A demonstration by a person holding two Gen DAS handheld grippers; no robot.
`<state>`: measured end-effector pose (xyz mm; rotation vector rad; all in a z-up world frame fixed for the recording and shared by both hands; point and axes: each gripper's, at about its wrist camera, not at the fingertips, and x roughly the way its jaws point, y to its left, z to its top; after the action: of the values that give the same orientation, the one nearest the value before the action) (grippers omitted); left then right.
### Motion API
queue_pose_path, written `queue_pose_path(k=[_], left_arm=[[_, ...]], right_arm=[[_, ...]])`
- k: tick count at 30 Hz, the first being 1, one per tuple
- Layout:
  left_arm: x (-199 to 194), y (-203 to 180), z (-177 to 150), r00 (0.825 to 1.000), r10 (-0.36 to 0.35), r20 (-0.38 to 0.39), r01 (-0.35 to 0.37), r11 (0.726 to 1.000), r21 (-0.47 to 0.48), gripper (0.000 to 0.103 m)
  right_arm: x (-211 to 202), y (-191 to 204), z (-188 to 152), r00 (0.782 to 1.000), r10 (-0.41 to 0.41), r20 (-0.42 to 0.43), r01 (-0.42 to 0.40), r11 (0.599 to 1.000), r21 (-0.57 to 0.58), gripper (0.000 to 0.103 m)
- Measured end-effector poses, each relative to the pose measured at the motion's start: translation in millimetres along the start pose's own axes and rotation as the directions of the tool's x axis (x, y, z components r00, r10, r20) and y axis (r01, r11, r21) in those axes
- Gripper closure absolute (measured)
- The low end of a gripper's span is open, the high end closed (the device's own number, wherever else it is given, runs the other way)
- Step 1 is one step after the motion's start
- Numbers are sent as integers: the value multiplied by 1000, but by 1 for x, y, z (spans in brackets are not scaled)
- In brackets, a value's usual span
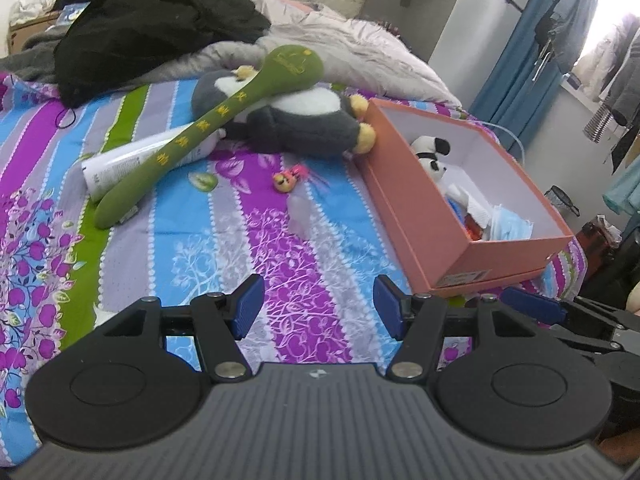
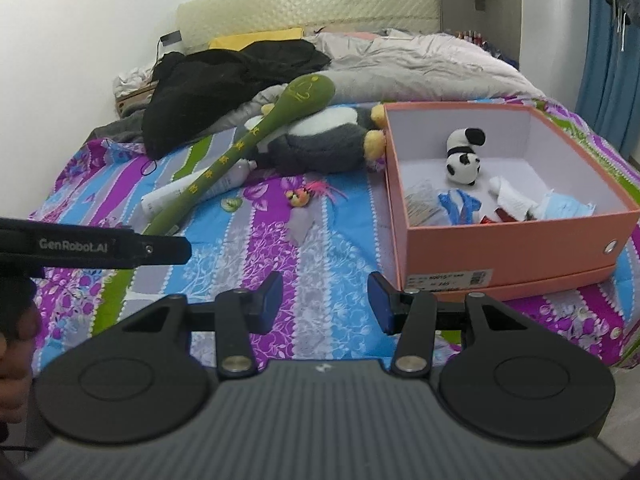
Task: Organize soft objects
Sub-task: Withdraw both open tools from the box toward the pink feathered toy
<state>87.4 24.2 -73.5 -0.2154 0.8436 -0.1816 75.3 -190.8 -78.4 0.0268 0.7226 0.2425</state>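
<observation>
1. Both grippers hover low over the bed [image 1: 208, 236], and each is empty: the left gripper [image 1: 318, 308] has its jaws apart with only bedsheet between them, and so does the right gripper [image 2: 325, 300].
2. The step looks like an approach to the loose toys. Ahead of the left gripper lie the small pink-tufted toy [image 1: 289, 178], the green plush spoon [image 1: 208, 132] further off to the left, and the grey plush penguin [image 1: 292, 120] beyond, under the spoon's bowl.
3. To do it well, take the spoon first by its narrow handle; it lies across the penguin and a white tube [image 1: 132, 160].
4. The orange box [image 2: 516, 240], just ahead-right of the right gripper, holds a small panda plush [image 2: 464, 156], a blue mask and papers; its far half is free.
</observation>
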Motion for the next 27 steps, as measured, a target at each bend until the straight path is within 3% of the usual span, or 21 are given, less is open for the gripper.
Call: queue_pose_path(k=[5, 16, 27], left_arm=[[15, 11, 5, 1000, 13, -10, -13, 1000, -7, 37], [58, 39, 32, 999, 37, -27, -37, 999, -4, 37], [130, 74, 53, 999, 47, -24, -47, 999, -19, 37]], right_arm=[[16, 10, -3, 1000, -14, -9, 14, 999, -44, 53], [67, 33, -1, 997, 55, -47, -58, 996, -71, 53], [128, 35, 0, 994, 65, -89, -75, 991, -113, 53]])
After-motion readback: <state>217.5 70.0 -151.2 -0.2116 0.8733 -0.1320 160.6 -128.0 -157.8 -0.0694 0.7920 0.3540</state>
